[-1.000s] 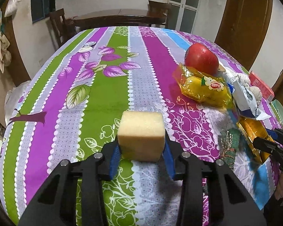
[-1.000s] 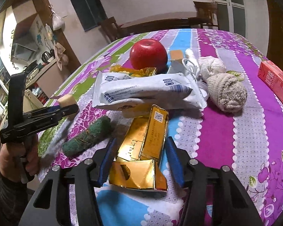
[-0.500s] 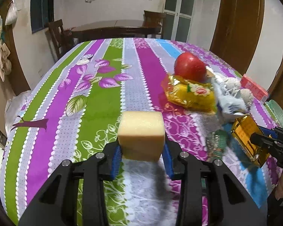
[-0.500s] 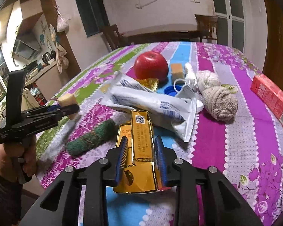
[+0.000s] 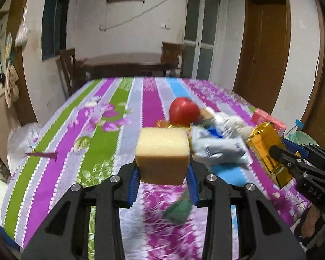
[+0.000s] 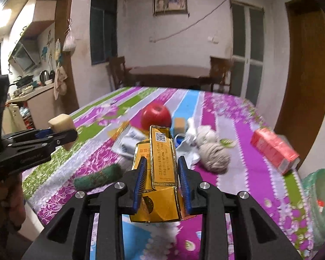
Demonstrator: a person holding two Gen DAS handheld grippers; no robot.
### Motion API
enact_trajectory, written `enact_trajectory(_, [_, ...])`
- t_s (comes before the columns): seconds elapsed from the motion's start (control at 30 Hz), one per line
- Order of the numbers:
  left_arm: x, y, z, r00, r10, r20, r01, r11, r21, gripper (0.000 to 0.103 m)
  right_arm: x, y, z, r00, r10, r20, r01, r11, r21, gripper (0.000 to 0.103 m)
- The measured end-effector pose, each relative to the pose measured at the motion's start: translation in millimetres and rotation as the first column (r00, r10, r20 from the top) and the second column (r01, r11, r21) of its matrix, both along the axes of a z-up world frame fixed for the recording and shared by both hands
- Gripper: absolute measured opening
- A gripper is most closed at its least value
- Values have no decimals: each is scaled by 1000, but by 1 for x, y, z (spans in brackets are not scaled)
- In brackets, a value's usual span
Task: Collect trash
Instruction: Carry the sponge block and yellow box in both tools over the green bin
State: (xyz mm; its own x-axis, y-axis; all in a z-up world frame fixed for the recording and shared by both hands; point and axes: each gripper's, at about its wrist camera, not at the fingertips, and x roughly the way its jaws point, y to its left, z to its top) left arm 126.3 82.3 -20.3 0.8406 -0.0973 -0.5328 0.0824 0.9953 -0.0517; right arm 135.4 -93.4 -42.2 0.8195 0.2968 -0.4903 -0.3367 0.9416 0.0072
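Note:
My left gripper [image 5: 162, 173] is shut on a pale yellow sponge block [image 5: 162, 155] and holds it above the striped tablecloth [image 5: 101, 138]; the sponge block also shows in the right wrist view [image 6: 60, 122]. My right gripper [image 6: 162, 173] is shut on a flattened gold carton [image 6: 161, 162] and holds it off the table; the carton also shows at the right of the left wrist view [image 5: 266, 149]. A white and blue wrapper [image 5: 218, 145] and a yellow wrapper [image 6: 121, 130] lie on the cloth beyond.
On the table lie a red apple [image 6: 155, 117], a green scouring pad [image 6: 97, 178], two wool balls [image 6: 214, 156], a red box [image 6: 275, 149] and a small orange block [image 6: 179, 123]. A green bin [image 6: 320, 203] stands at the right edge. Chairs stand beyond.
Both grippers have lifted and tilted up with their loads, so more of the room shows. The gold carton is off the table. The left gripper has swung right over the green pad.

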Motion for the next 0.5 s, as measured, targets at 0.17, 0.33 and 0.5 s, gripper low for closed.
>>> enact_trajectory(0.17, [-11, -29, 12, 996, -15, 89, 15, 1000, -2, 35, -10, -14, 14, 997, -47, 59, 46, 999, 9, 31])
enact_trajectory(0.33, [-13, -55, 19, 990, -56, 127, 57, 998, -3, 35, -19, -28, 30, 992, -77, 101, 75, 997, 20, 31])
enact_trajectory(0.5, [-15, -73, 21, 986, -90, 141, 91, 996, 2, 35, -24, -39, 39, 989, -90, 115, 88, 996, 21, 31])
